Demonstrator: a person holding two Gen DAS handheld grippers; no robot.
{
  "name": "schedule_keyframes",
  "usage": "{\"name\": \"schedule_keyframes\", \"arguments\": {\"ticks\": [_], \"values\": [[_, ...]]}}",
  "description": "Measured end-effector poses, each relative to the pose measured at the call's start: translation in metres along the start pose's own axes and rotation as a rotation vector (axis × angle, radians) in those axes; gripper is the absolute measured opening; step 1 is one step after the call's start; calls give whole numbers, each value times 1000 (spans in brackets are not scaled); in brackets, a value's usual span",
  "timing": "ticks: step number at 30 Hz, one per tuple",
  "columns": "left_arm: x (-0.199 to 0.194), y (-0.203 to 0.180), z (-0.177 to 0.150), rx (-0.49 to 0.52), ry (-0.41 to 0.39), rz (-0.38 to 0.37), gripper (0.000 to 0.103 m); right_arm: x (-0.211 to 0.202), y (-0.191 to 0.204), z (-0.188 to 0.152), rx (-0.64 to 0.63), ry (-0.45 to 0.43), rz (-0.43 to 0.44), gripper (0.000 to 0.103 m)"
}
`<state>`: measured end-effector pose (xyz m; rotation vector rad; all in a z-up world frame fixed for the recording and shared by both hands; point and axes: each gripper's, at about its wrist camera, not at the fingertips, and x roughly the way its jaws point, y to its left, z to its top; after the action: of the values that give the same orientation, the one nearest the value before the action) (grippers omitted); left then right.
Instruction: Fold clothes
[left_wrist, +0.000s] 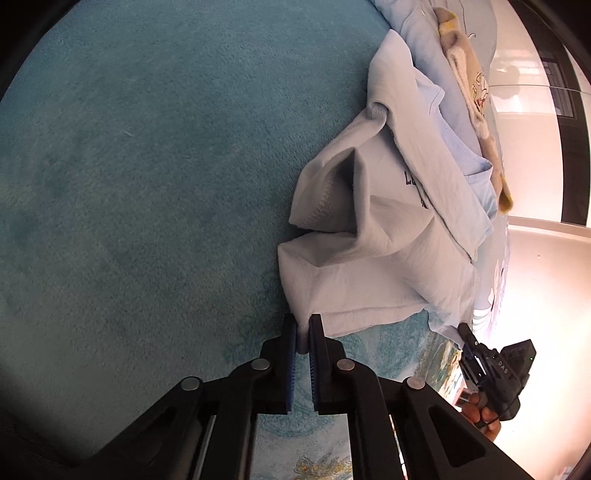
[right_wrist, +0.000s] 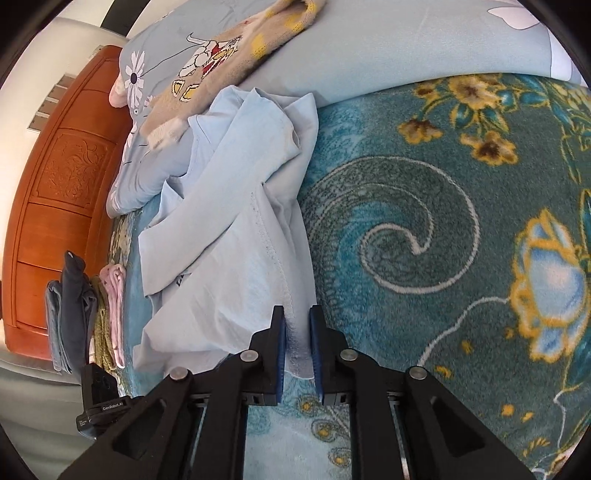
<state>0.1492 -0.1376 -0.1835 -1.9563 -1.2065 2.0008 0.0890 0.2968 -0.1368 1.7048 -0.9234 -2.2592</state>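
The pale blue garment (left_wrist: 384, 221) lies crumpled on the teal blanket (left_wrist: 147, 166) of the bed. One hem corner is pinched by the left claw (left_wrist: 303, 332), another by the right claw (right_wrist: 297, 332), probably so the cloth can be spread flat before folding.

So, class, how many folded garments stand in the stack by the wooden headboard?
4, side by side in the right wrist view: a light blue one, a dark navy one, an olive one and a pink one. More may be hidden behind them.
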Motion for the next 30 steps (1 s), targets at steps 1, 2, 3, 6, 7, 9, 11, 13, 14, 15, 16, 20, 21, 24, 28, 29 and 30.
{"name": "schedule_keyframes", "arguments": {"ticks": [1,2,3,6,7,9,11,13,14,15,16,20,21,24,28,29,30], "values": [[-7,-2,-2,3,-23,-16,4,-3,3,-3,2,0,20,8],[-14,-4,-4,6,-47,-32,4,-7,6,-5,6,-1,45,6],[-22,-6,-6,10,-70,-48,4,-14,10,-8,7,-10,77,6],[-53,-16,-17,49,-121,-121,4,-38,25,-14,-2,-50,184,6],[-66,-19,-20,62,-141,-129,4,-48,31,-15,-13,-66,214,6],[-91,-22,-28,78,-175,-153,4,-69,44,-18,-40,-99,265,5],[-115,-22,-39,82,-204,-177,4,-90,56,-23,-61,-130,328,4],[-136,-20,-49,95,-233,-195,3,-111,65,-29,-85,-158,391,4],[-143,-23,-42,98,-243,-194,4,-120,68,-34,-99,-169,413,3],[-149,-26,-36,101,-253,-194,4,-125,70,-38,-115,-171,412,3],[-156,-20,-44,107,-255,-187,3,-130,71,-43,-132,-171,404,3],[-151,-4,-50,91,-240,-170,4,-124,59,-57,-154,-135,311,3],[-145,-1,-52,83,-234,-166,4,-118,53,-60,-144,-118,290,4],[-131,4,-55,65,-216,-154,4,-92,36,-72,-111,-66,241,6],[-128,5,-54,61,-213,-150,4,-46,18,-93,-102,63,123,10],[-129,5,-55,62,-215,-149,4,-38,15,-97,-103,78,92,19],[-129,5,-55,63,-217,-147,4,-29,12,-101,-102,90,64,32]]}}
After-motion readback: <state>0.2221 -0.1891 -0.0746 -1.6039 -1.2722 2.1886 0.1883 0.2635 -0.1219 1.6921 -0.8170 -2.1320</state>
